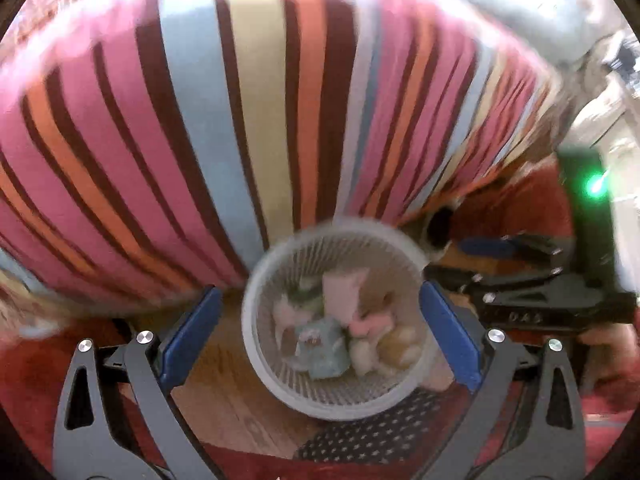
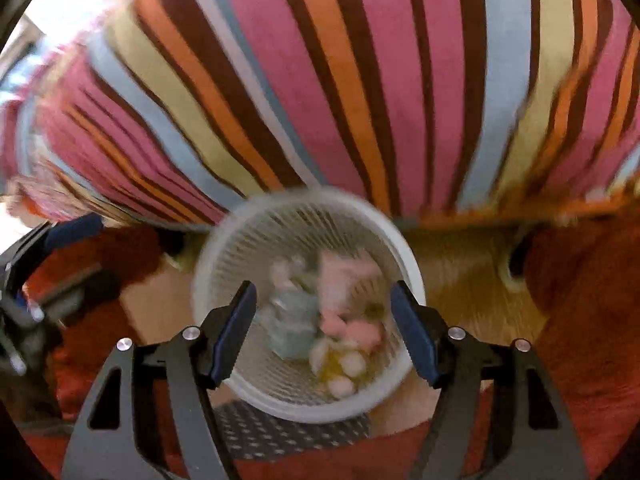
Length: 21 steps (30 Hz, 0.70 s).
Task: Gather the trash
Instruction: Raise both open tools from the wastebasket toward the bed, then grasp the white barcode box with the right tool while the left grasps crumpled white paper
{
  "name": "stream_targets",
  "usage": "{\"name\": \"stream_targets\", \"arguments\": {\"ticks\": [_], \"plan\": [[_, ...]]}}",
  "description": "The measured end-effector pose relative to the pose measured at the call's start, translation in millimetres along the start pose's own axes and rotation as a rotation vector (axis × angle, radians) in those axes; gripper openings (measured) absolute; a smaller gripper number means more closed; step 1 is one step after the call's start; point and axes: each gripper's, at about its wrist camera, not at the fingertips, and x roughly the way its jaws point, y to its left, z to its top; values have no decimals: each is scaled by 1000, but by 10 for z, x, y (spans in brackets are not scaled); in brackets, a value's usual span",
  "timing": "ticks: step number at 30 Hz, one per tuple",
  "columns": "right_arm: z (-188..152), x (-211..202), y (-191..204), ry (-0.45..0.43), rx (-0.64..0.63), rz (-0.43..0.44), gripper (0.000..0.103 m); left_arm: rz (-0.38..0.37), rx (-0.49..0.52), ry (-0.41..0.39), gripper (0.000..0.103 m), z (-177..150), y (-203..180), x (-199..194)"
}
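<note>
Hovering above the white, round, slatted plastic basket [image 1: 334,398], the left gripper [image 1: 320,316] has its blue-padded jaws spread wide with nothing between them; the right gripper [image 2: 324,320] is likewise released, jaws partly apart and empty. The basket stands directly below and ahead of both sets of fingertips, on wooden floor beside a striped cloth-covered piece of furniture [image 1: 248,100]. Inside lie crumpled scraps of pink, pale blue and yellowish paper trash [image 1: 340,332], heaped toward the far-right side of the right gripper's view. Those wads look light, soft and springy; they should squash under the pads, so a pinch across a wad's thickest bulge seems best. The basket itself looks light and tippable, its thin rim [image 2: 412,276] the only firm hold.
</note>
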Motion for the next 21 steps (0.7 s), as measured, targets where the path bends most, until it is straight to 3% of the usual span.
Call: {"name": "stream_targets", "arguments": {"ticks": [3, 5, 7, 8, 10, 13, 16, 19, 21], "plan": [[385, -585, 81, -190, -58, 76, 66, 64, 93, -117, 96, 483, 28, -391], [758, -974, 94, -354, -116, 59, 71, 112, 134, -207, 96, 995, 111, -501], [1241, -1248, 64, -503, -175, -6, 87, 168, 133, -267, 96, 1506, 198, -451], [1597, -1341, 38, -591, -212, -80, 88, 188, 120, -288, 96, 1773, 261, -385], [2165, -1347, -17, -676, -259, -172, 88, 213, 57, -315, 96, 2392, 419, -177], [3093, -1139, -160, -665, -262, -221, 89, 212, -27, -336, 96, 3161, 608, 198], [3787, -853, -292, -626, -267, -286, 88, 204, -94, -324, 96, 3722, 785, 569], [4414, -507, -432, -582, -295, -335, 89, 218, -95, -281, 96, 4065, 888, 880], [4626, -378, -534, -550, -307, -340, 89, 248, -77, -273, 96, 4213, 924, 1017]]}}
